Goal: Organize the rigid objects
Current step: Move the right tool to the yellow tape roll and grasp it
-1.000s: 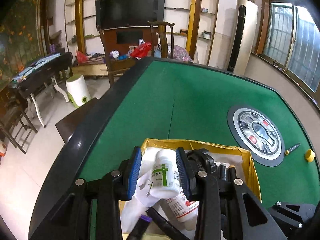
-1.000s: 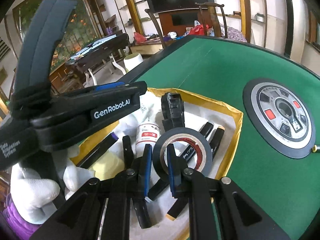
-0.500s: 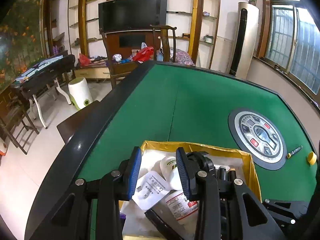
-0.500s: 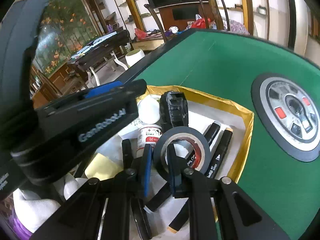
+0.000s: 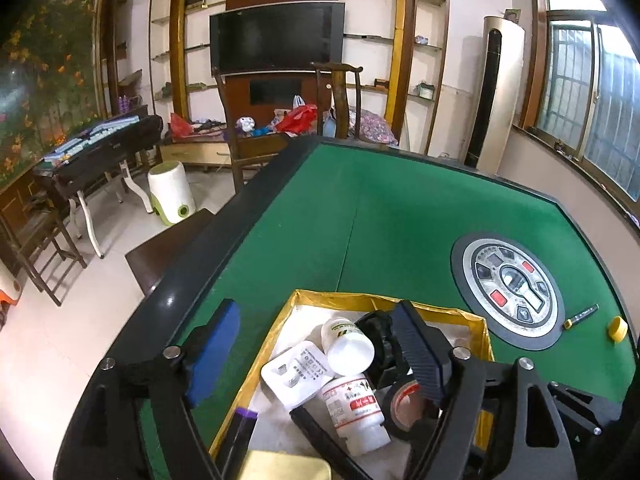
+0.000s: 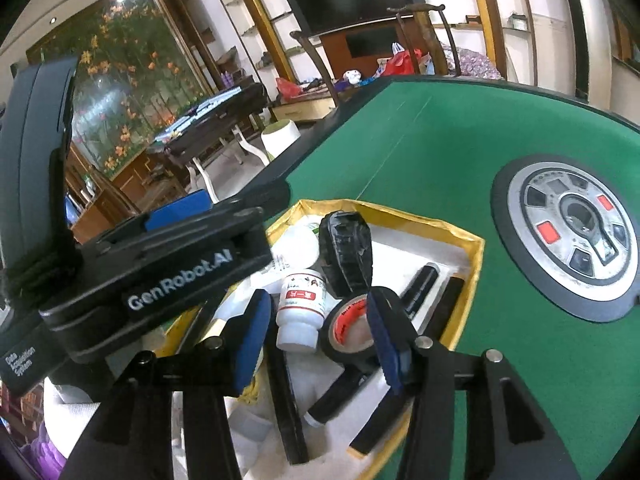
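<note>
Both my grippers opening over the yellow-rimmed box [image 5: 482,322]

My left gripper [image 5: 320,354] and right gripper [image 6: 316,330] grip nothing; tape roll [image 6: 352,330] lies in-box, lower centre. Only the left view shows the yellow cap [image 5: 617,328], right edge.

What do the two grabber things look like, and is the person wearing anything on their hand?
Both are black plastic claws with silver bolts and ribbed blue pads on the fingers. The right gripper has them, and so does the left gripper, whose body carries white lettering reading GenRobot.AI. A white fabric glove shows under it, with a bit of purple sleeve below.
</note>
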Tool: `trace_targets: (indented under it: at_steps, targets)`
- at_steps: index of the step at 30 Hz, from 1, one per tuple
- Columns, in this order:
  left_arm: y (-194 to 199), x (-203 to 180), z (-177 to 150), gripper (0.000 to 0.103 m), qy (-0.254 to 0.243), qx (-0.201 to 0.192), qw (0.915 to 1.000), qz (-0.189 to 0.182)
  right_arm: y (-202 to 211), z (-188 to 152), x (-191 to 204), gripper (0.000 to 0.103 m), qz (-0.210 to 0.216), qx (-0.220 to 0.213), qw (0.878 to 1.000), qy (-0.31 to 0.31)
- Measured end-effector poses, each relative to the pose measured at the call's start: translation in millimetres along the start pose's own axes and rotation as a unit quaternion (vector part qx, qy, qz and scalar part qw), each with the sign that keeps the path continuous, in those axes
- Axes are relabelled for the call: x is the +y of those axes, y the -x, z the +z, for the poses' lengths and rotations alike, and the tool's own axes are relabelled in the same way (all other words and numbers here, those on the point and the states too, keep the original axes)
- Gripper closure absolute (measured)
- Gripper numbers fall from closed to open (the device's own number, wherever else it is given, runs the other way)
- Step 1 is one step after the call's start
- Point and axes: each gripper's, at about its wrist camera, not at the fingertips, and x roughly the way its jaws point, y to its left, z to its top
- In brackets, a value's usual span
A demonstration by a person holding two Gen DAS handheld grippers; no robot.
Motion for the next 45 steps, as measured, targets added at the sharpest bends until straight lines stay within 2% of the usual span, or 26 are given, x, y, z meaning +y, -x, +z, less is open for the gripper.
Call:
trace_targets:
  at_steps: [5, 15, 24, 28, 35, 37, 39, 41, 45]
  targets:
    - [27.7, -12.2, -2.5, 0.008, -0.018, -0.022, 0.9995, 0.012, 23.3, -10.4, -11.3, 0.053, -0.006, -0.017, 1.000, -0.009]
    - [80.2, -69.0, -12.9, 0.005, -0.082, -0.059, 0.9948, 0.016, 84.8, -38.7, -53.3, 0.048, -0.037, -0.057, 0.997, -0.038]
    - [101.7, -134.4, -28.7, 0.004, -0.144, -0.055, 0.9881, 0.005, 147.7, -72.9, -129.3, 0.046, -0.073, -0.100, 0.987, -0.105]
    - [103.2, -155.6, -33.0, 0.004, -0.156, -0.031, 0.9870, -0.026, 178.6, -93.9, -167.0, 0.046, -0.102, -0.117, 0.979, -0.135]
    - [87.2, -189.8, -51.1, 0.004, -0.151, 0.023, 0.9840, -0.092, 238.8, -123.6, -246.1, 0.044, -0.186, -0.153, 0.948, -0.206]
    - [77.7, -201.0, -57.5, 0.004, -0.149, 0.049, 0.9814, -0.110, 245.7, -123.1, -261.9, 0.038, -0.204, -0.155, 0.941, -0.220]
    - [69.1, -210.9, -62.7, 0.004, -0.145, 0.071, 0.9782, -0.131, 249.1, -117.5, -277.9, 0.038, -0.214, -0.159, 0.936, -0.230]
    - [65.1, -219.5, -65.5, 0.004, -0.152, 0.078, 0.9759, -0.136, 247.9, -107.6, -291.7, 0.037, -0.235, -0.162, 0.929, -0.237]
    - [53.4, -236.4, -64.4, 0.004, -0.172, 0.082, 0.9718, -0.139, 223.5, -82.7, -329.1, 0.037, -0.264, -0.135, 0.919, -0.262]
